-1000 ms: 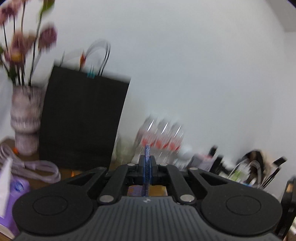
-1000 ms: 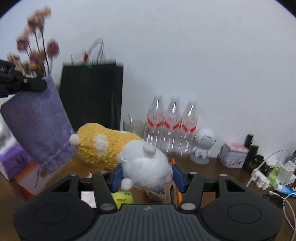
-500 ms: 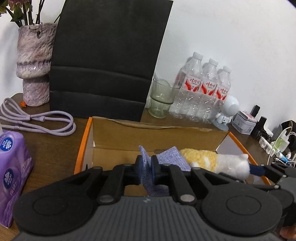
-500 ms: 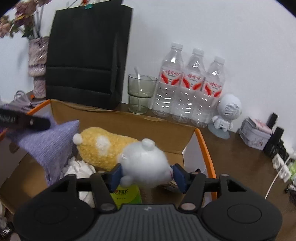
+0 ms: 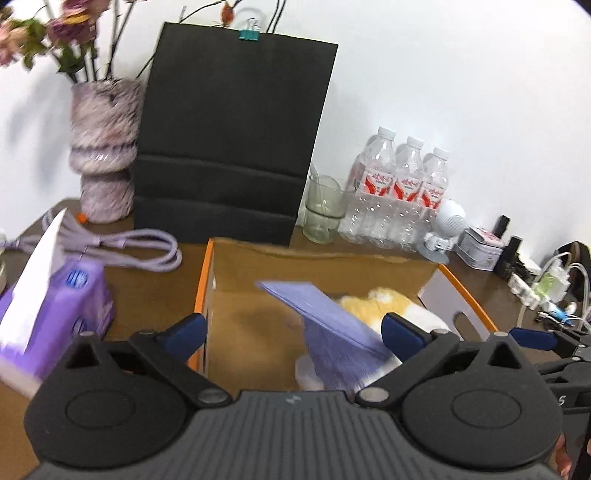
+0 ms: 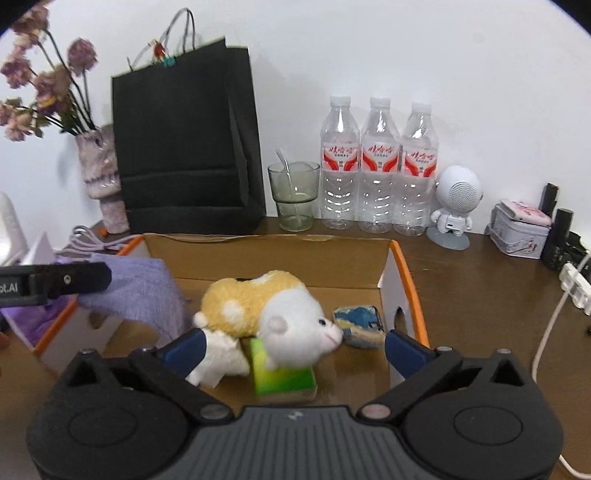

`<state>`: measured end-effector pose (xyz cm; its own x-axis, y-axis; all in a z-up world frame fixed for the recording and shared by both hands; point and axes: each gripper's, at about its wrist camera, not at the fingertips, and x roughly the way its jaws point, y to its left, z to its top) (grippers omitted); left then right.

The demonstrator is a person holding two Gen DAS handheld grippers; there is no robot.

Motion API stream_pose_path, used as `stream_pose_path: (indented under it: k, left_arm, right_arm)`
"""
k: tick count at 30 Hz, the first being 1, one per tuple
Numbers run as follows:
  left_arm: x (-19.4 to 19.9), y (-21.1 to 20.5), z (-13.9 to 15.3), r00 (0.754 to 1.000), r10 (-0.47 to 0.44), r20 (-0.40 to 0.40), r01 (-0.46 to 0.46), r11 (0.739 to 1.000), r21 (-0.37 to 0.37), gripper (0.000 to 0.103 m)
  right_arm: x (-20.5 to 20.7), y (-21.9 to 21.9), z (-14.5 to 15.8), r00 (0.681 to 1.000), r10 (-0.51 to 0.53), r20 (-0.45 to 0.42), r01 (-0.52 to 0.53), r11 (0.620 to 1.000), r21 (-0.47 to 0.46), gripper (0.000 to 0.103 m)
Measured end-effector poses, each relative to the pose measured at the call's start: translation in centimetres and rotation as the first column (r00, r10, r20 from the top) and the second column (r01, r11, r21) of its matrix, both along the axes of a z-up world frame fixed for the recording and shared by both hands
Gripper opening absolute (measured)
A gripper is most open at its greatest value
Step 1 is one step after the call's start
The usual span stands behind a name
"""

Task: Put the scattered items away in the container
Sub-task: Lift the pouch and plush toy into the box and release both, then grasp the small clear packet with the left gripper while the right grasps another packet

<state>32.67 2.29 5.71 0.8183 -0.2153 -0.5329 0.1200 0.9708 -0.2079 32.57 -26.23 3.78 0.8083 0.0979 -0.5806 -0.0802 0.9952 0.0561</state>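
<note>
Wooden desk point(image 6: 461, 280), both grippers tilted down, jaws opening over cardboard box point(image 6: 273, 254)

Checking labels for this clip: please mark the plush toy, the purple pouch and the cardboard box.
plush toy point(image 6: 291, 325), right wrist view, on its white head.
purple pouch point(image 5: 332, 314), left wrist view, on its flat side.
cardboard box point(image 6: 280, 258), right wrist view, on its far inner wall.

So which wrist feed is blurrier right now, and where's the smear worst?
Left wrist: blurrier, motion smear on the purple pouch, cardboard box and flowers. Right wrist: sharper, plush toy and bottles crisp, flowers soft. Both bend at the fisheye edges.
</note>
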Motion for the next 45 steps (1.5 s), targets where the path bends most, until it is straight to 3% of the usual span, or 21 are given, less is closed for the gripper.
stream_pose_path:
  k: [6,11,17,21,24,30,41,44,45]
  left_arm:
    - [-7.0,1.1,-1.1,0.999,0.026,-0.020,-0.025,0.998,0.050,0.103]
    - [-12.9,2.1,-3.1,0.998,-0.050,-0.028,0.050,0.999,-0.016,0.103]
    - [-18.4,1.6,-4.7,1.000,-0.001,0.000,0.001,0.997,0.083,0.103]
    - [-21.3,1.2,-5.6,1.000,-0.005,-0.019,0.005,0.999,0.035,0.103]
    - [-22.5,0.5,-6.4,0.999,0.001,-0.050,0.000,0.999,0.035,0.103]
    - [-23.4,-0.7,-7.1,0.998,-0.027,-0.060,0.032,0.996,0.087,0.103]
    - [-21.0,-3.6,-7.1,0.998,-0.020,-0.061,0.030,0.986,0.167,0.103]
    - [-20.0,-4.8,-7.5,0.997,-0.024,-0.068,0.036,0.983,0.179,0.097]
    - [-19.8,-4.9,-7.7,0.997,-0.021,-0.074,0.033,0.985,0.172,0.089]
  right_arm:
    - [-7.5,0.2,0.5,0.998,0.032,0.046,-0.030,0.999,-0.043,0.103]
    - [-13.5,0.5,-0.9,0.998,0.042,0.043,-0.040,0.998,-0.057,0.103]
    - [-19.5,1.5,-3.6,0.999,0.020,0.040,-0.017,0.998,-0.067,0.103]
    - [-22.6,1.9,-5.1,0.999,-0.002,0.032,0.003,1.000,-0.030,0.103]
    - [-24.1,2.0,-6.1,1.000,0.003,0.002,-0.003,1.000,0.016,0.103]
    - [-25.1,2.5,-6.8,1.000,-0.001,-0.001,0.001,1.000,-0.017,0.103]
    - [-23.6,0.7,-7.2,0.998,-0.067,0.007,0.067,0.996,-0.057,0.102]
    - [-22.6,0.0,-7.3,0.996,-0.092,0.006,0.092,0.993,-0.068,0.095]
    - [-22.1,-0.2,-7.3,0.995,-0.097,0.005,0.097,0.992,-0.077,0.094]
